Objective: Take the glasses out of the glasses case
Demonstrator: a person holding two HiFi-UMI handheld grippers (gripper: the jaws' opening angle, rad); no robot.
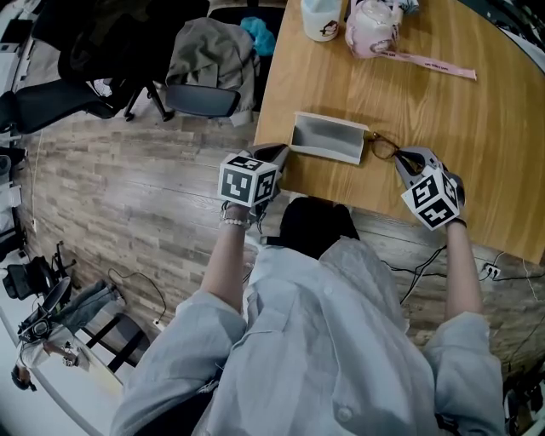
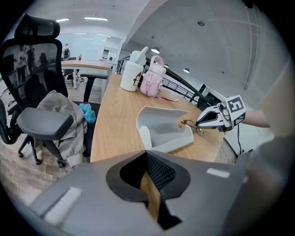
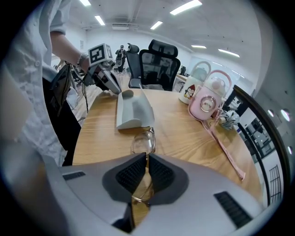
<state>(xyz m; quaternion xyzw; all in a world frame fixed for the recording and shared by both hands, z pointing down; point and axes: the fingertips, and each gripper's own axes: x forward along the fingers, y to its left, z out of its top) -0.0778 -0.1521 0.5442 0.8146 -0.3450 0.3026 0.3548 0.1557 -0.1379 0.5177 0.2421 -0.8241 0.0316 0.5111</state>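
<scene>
An open grey glasses case (image 1: 328,140) lies on the wooden table (image 1: 477,111) close to its near edge. Thin-framed glasses (image 1: 382,146) hang just past the case's right end, low over the table. My right gripper (image 1: 407,162) is shut on the glasses (image 3: 144,143), whose thin frame runs between its pads (image 3: 159,173). My left gripper (image 1: 277,155) is at the case's left end with its jaws shut and nothing between them. In the left gripper view the case (image 2: 163,126) lies ahead of those jaws, with the right gripper (image 2: 203,122) and the glasses (image 2: 190,124) beyond it.
A pink bottle (image 1: 372,27) with a long pink strap (image 1: 434,64) and a white cup (image 1: 322,19) stand at the table's far side. An office chair (image 1: 200,98) with a grey jacket (image 1: 211,51) stands left of the table. Cables hang below the near edge.
</scene>
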